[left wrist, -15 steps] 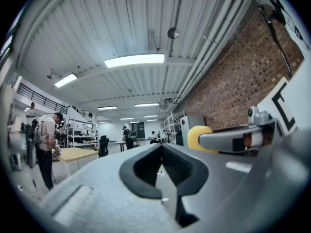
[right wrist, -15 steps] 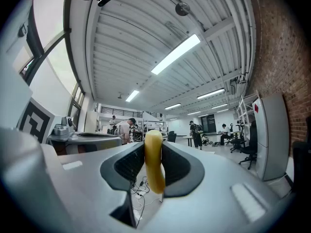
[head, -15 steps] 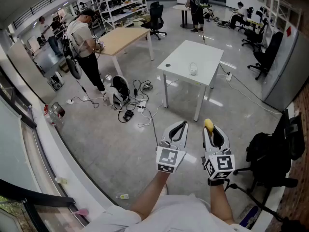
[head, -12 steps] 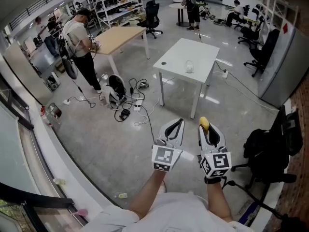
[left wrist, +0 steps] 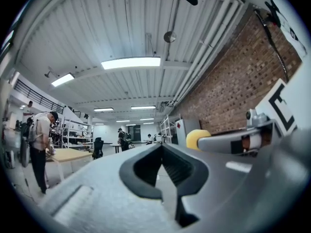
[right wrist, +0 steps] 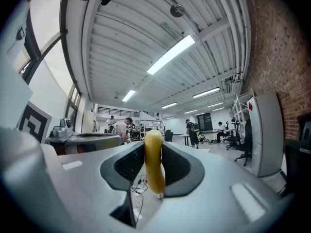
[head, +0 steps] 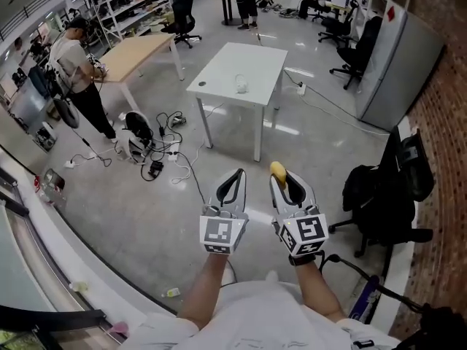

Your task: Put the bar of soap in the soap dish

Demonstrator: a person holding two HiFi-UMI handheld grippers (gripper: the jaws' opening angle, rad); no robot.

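Pinching the yellow bar of soap (right wrist: 154, 165) edge-on, the right hand-held gripper (head: 282, 176) needs a firm, level hold while crossing to the white worktop (head: 257, 53). What looks like the soap dish (head: 241, 86) sits there, well ahead. The left hand-held gripper (head: 236, 175) is pressed together, empty.

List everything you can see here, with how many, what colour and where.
bar of soap: one, yellow, in the right gripper
white table: one, white, mid-floor, small pale item on top
wooden table: one, tan, far left, person beside it
office chairs: several, black, far end
cables: tangle, black and white, floor by white table
left gripper: one, grey, shut, empty
right gripper: one, grey, shut on the bar of soap
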